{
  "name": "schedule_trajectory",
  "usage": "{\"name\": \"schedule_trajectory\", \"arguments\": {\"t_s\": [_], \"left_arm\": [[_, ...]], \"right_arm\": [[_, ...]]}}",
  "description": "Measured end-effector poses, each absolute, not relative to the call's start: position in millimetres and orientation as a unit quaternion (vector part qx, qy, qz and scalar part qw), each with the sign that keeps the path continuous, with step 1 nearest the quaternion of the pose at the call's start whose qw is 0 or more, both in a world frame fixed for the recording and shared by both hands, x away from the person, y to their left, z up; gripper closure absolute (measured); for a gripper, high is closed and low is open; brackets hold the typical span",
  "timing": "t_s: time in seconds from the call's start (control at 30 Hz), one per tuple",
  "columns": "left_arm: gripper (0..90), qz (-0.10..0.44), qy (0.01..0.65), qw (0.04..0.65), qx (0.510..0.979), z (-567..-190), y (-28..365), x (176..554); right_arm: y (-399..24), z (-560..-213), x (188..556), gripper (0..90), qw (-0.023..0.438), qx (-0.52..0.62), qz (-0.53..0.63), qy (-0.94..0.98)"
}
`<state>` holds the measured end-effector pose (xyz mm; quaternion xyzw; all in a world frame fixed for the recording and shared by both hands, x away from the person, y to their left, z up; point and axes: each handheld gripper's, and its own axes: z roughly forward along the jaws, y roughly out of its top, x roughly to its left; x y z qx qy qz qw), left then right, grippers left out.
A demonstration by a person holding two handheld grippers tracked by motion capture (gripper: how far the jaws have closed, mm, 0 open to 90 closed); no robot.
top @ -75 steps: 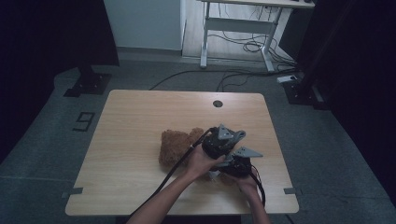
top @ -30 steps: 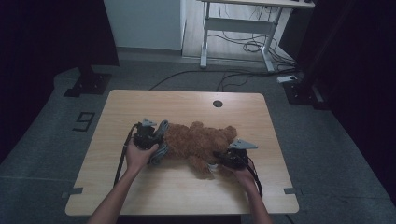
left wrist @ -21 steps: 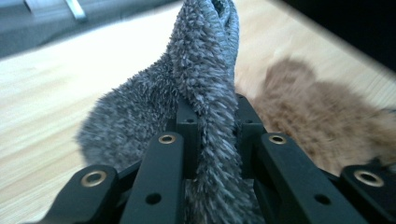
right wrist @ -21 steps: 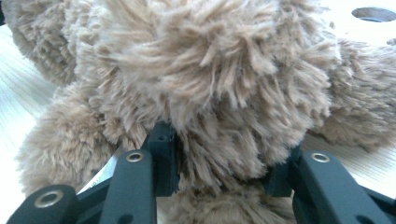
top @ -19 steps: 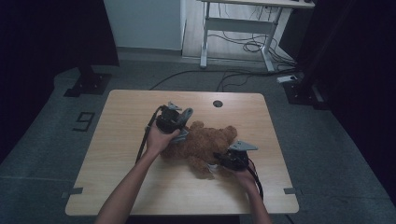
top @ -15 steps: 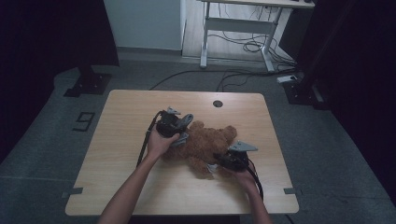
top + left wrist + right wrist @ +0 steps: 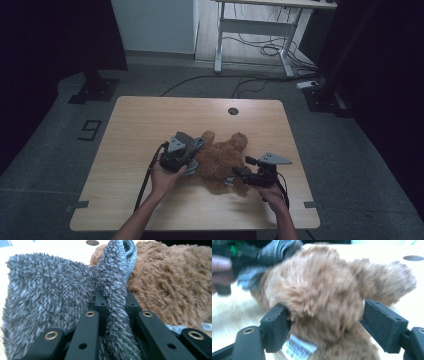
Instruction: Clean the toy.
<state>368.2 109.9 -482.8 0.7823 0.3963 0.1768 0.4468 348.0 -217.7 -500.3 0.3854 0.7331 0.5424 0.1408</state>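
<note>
Left gripper (image 7: 191,159): jaws pinched together on a fold of grey fuzzy cloth (image 7: 50,297), the pile bunched between the two black jaws in the left gripper view and rising past them in a doubled ridge. Right gripper (image 7: 239,176): jaws have just been opening and now stand wide apart, with the near end of the brown plush toy (image 7: 222,160) between them; in the right gripper view the left jaw still brushes the fur while the right jaw stands off it, so I read this as a released grip, not a hold. Toy lies on its side at the middle of the surface (image 7: 150,120), between the two grippers, its white label (image 7: 298,347) showing low near the right jaws. The cloth sits at the toy's left end, touching the fur; in the high view it is mostly hidden under the left gripper. Progress, as a judgement: the work looks like dressing or wrapping the toy in the grey cloth. Cloth is brought to the toy and held against it; it does not yet cover the body, which shows bare brown across nearly its whole length. Left to do: draw the cloth over or around the toy. Pose: left hand (image 7: 165,177) reaches forward with the gripper angled toward the toy; right hand (image 7: 274,192) lies low, gripper level, pointing left at the toy.
</note>
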Motion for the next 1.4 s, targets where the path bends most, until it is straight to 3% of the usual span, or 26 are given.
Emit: {"name": "schedule_trajectory", "arguments": {"t_s": [0.13,0.23,0.3,0.4,0.57,0.77,0.93,1.13,1.23,1.4], "left_arm": [[77.7,0.167,0.399,0.459,0.776,-484,114,361],[77.7,0.166,0.398,0.462,0.775,-485,115,359],[77.6,0.161,0.401,0.466,0.772,-485,116,357],[77.4,0.141,0.405,0.479,0.766,-485,119,356],[76.9,0.119,0.406,0.488,0.764,-478,121,351],[76.6,0.12,0.38,0.494,0.772,-440,103,347],[76.4,0.134,0.324,0.482,0.803,-412,45,354],[76.6,0.1,0.325,0.402,0.85,-446,-22,384],[77.3,0.101,0.331,0.418,0.84,-460,-21,385],[77.5,0.114,0.332,0.413,0.84,-452,-1,380]], "right_arm": [[-201,-493,359,17.7,0.149,0.387,0.521,0.746],[-189,-499,370,18.0,0.125,0.388,0.507,0.76],[-185,-505,373,27.5,0.103,0.379,0.51,0.765],[-185,-512,366,44.6,0.107,0.367,0.511,0.77],[-185,-517,351,52.1,0.132,0.355,0.507,0.774],[-185,-523,338,53.8,0.16,0.35,0.507,0.771],[-184,-525,336,53.9,0.171,0.35,0.51,0.767],[-183,-527,330,54.0,0.186,0.346,0.509,0.766],[-184,-529,330,54.4,0.187,0.348,0.504,0.768],[-184,-529,330,54.4,0.187,0.343,0.505,0.769]]}}
